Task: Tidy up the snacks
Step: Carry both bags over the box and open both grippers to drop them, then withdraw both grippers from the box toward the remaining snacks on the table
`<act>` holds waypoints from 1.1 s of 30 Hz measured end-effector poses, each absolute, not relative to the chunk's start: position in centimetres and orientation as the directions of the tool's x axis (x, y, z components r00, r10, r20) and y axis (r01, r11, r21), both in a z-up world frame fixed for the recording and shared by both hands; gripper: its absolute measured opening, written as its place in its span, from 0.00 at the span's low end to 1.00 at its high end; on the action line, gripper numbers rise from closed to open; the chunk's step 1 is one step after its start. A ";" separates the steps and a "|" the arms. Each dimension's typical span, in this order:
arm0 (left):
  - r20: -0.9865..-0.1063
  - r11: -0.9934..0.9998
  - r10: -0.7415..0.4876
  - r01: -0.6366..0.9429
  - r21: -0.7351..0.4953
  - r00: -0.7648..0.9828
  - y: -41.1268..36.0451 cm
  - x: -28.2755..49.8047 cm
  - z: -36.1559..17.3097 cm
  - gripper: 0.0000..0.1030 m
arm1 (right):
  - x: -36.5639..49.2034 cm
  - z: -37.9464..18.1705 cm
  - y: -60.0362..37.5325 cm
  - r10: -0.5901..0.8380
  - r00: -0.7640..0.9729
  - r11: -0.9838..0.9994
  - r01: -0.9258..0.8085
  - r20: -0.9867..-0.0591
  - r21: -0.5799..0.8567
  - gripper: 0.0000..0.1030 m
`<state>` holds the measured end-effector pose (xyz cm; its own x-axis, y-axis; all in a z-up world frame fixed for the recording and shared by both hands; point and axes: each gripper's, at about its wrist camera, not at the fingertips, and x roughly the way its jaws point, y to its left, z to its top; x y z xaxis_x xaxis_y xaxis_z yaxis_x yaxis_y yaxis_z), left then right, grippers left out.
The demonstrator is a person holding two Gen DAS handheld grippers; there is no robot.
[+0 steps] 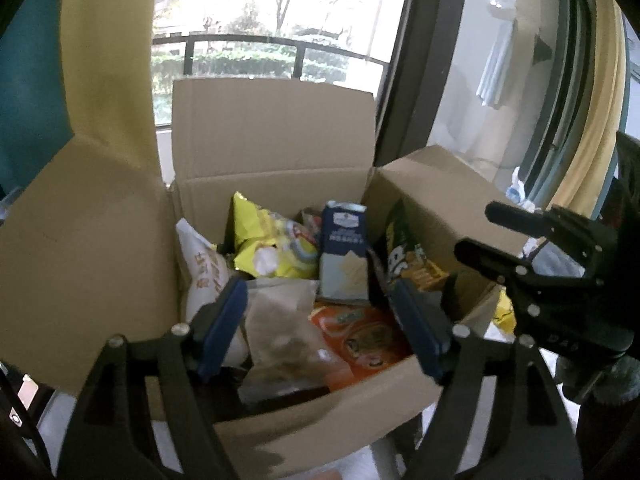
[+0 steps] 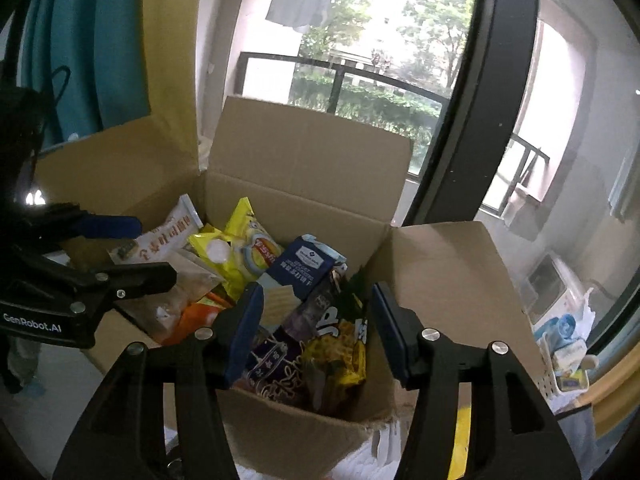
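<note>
Snacks fill the cardboard box [image 2: 304,152]; both my jaws hang spread and empty above it, so packing seems nearly done.

A plain brown cardboard box [image 2: 304,152] holds a bright yellow bag [image 2: 244,248] with a blue-and-red round logo, a navy carton [image 2: 300,268] with white lettering over a pale lower half, an orange packet [image 1: 360,336], a white bag [image 2: 168,236] with reddish-orange characters, and a dark purple bag [image 2: 288,352] with white script.
</note>
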<state>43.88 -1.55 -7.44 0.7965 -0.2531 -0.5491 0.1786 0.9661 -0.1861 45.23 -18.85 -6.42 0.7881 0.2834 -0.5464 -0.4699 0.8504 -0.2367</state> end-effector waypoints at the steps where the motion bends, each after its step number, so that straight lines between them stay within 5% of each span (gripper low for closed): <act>1: -0.545 0.966 -0.253 0.180 -0.185 0.800 -1.6 43.6 -7.2 0.75 | 44.9 -6.1 -19.1 0.287 0.788 0.853 -0.469 -0.545 -0.229 0.57; 33: -0.473 0.964 -0.264 0.221 -0.147 0.840 -2.9 32.3 -4.0 0.76 | 33.7 -3.2 -23.0 0.336 0.795 0.877 -0.460 -0.506 -0.140 0.57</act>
<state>32.34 -2.91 -4.01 0.8403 -0.2645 -0.4731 0.2206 0.9642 -0.1472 33.71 -22.96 -3.23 0.7947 0.3359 -0.5055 -0.4596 0.8771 -0.1397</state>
